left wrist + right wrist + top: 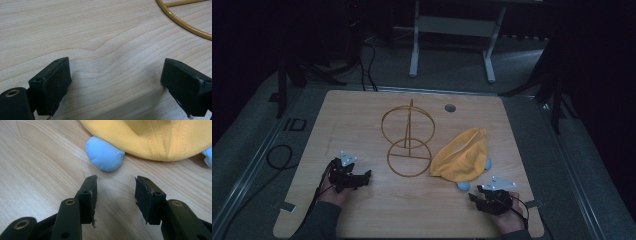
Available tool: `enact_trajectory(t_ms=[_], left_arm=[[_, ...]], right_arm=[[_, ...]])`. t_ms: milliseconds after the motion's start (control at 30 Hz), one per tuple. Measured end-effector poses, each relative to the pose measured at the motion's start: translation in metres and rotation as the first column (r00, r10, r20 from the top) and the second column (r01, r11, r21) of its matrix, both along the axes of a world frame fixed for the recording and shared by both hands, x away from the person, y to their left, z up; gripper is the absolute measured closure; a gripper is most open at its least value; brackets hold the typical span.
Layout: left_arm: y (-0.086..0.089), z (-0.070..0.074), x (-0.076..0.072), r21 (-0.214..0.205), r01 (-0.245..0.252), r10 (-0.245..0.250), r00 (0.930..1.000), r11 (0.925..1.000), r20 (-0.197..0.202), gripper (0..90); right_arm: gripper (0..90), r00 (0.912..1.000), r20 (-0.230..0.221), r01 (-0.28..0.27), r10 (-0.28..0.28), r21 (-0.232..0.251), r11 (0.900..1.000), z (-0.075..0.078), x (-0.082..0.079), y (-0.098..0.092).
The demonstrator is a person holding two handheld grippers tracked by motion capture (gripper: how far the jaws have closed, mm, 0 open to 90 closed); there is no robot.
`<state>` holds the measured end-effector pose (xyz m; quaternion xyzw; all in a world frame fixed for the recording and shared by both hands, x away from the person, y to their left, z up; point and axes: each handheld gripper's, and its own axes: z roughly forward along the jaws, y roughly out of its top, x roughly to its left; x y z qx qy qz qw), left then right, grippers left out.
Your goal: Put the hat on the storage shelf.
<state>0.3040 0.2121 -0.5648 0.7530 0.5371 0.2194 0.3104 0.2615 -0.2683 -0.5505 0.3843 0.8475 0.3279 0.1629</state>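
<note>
Both sets of jaws gape empty. The right gripper, near the surface's front-right corner, could snag the yellow stitched cloth cap, dragging it into the gold wire ring stand.

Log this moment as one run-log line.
left gripper: open, empty | right gripper: open, empty, facing yellow cap | wire stand: untouched

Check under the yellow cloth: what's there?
Light blue padded parts poke out from under the yellow cloth, one near the right gripper, another at its far edge. Whatever joins them is covered.
</note>
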Motion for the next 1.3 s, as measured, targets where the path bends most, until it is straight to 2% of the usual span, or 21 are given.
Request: enact_trajectory(t_ms=[300, 533, 800, 1033, 1300], left_arm=[[0.0, 0.0, 0.0, 0.002, 0.002, -0.002, 1.0, 1.0, -0.001, 9.7], [0.0, 0.0, 0.0, 0.002, 0.002, -0.002, 1.0, 1.0, -0.001, 9.7], [0.0, 0.0, 0.0, 0.001, 0.001, -0.001, 1.0, 1.0, -0.001, 9.7], [0.0, 0.0, 0.0, 0.001, 0.001, -0.001, 1.0, 1.0, -0.001, 9.7], [0.0, 0.0, 0.0, 0.002, 0.001, -0.001, 1.0, 1.0, -0.001, 9.7]], right_arm=[[52.9, 0.9999, -0.012, 0.003, -0.003, 0.004, 1.0, 0.0, 0.001, 0.0], [60.8, 0.9975, -0.019, -0.068, 0.068, -0.015, 0.9975, 0.003, -0.003, 0.005], [55.1, 0.9956, 0.005, -0.093, 0.093, -0.078, 0.9926, 0.01, -0.005, 0.018], [52.5, 0.9911, 0.029, -0.127, 0.13, -0.082, 0.9885, 0.019, 0.001, 0.027], [52.2, 0.9915, 0.026, -0.125, 0.128, -0.085, 0.9885, 0.013, 0.011, 0.034]])
